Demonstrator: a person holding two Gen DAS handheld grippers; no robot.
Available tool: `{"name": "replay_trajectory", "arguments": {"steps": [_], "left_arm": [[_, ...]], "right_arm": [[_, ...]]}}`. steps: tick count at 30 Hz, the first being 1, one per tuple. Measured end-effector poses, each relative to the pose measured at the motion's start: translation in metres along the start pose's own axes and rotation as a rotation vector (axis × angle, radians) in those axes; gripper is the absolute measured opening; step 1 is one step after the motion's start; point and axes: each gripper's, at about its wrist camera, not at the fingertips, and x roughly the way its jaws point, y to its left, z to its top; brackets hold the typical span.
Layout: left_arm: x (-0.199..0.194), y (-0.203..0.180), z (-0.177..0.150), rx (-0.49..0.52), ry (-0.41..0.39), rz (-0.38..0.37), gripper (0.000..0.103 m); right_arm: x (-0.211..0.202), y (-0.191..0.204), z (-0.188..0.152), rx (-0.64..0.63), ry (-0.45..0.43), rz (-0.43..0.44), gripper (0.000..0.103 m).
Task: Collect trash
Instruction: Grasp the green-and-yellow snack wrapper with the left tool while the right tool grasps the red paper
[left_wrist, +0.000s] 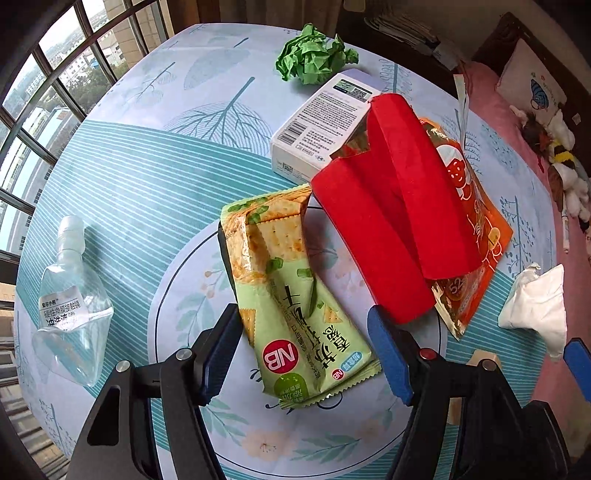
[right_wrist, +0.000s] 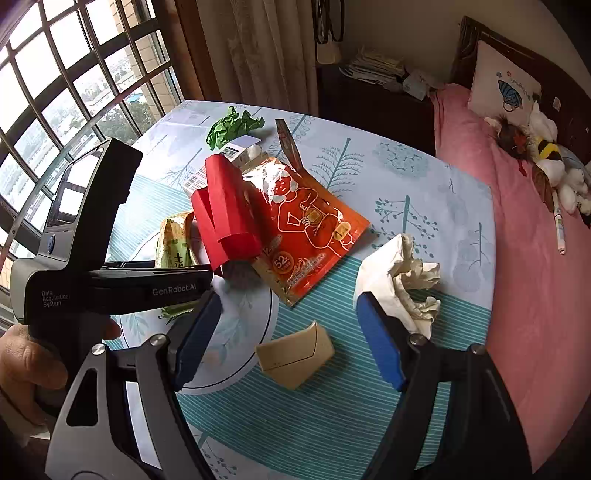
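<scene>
Below, the left tongs (left_wrist: 303, 354) gape wide over a green cracker wrapper (left_wrist: 295, 314) lying mid-frame on the surface (left_wrist: 140, 192), pads clear of it. Right tongs (right_wrist: 288, 339) also stand wide, empty, above a small tan box (right_wrist: 295, 354) at lower centre. Red paper (left_wrist: 388, 221) and an orange packet (right_wrist: 314, 221) lie just beyond; crumpled tissue (right_wrist: 406, 280) sits right.

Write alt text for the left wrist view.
The open left gripper straddles a green cracker wrapper on a leaf-print tablecloth. Beyond lie folded red paper over an orange pouch, a white box, crumpled green paper, a clear bottle and white tissue.
</scene>
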Motion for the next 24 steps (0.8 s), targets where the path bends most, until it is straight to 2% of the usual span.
{"name": "replay_trajectory", "arguments": {"steps": [4, 6, 7, 9, 13, 15, 17, 24], "left_arm": [[0.007, -0.019, -0.002, 0.09, -0.026, 0.085, 0.071], [0.008, -0.019, -0.006, 0.101, -0.03, 0.077, 0.068], [0.007, -0.017, -0.008, 0.099, -0.033, 0.076, 0.065], [0.002, -0.005, -0.01, 0.079, -0.04, 0.074, 0.051], [-0.003, 0.014, -0.012, 0.061, -0.045, 0.059, 0.038], [-0.007, 0.02, -0.015, 0.061, -0.049, 0.048, 0.029], [-0.012, 0.027, -0.018, 0.063, -0.062, 0.04, 0.025], [-0.029, 0.036, -0.031, 0.065, -0.093, 0.053, 0.024]], "right_arm": [[0.013, 0.002, 0.007, -0.016, 0.016, 0.01, 0.074], [0.019, 0.006, 0.012, -0.03, 0.019, 0.019, 0.074], [0.021, 0.009, 0.014, -0.037, 0.021, 0.023, 0.074], [0.027, 0.012, 0.02, -0.049, 0.024, 0.053, 0.074], [0.037, 0.026, 0.036, -0.085, 0.028, 0.063, 0.074], [0.044, 0.033, 0.043, -0.103, 0.032, 0.078, 0.074], [0.051, 0.04, 0.051, -0.127, 0.036, 0.086, 0.074], [0.088, 0.067, 0.059, -0.252, 0.079, 0.051, 0.074]]}}
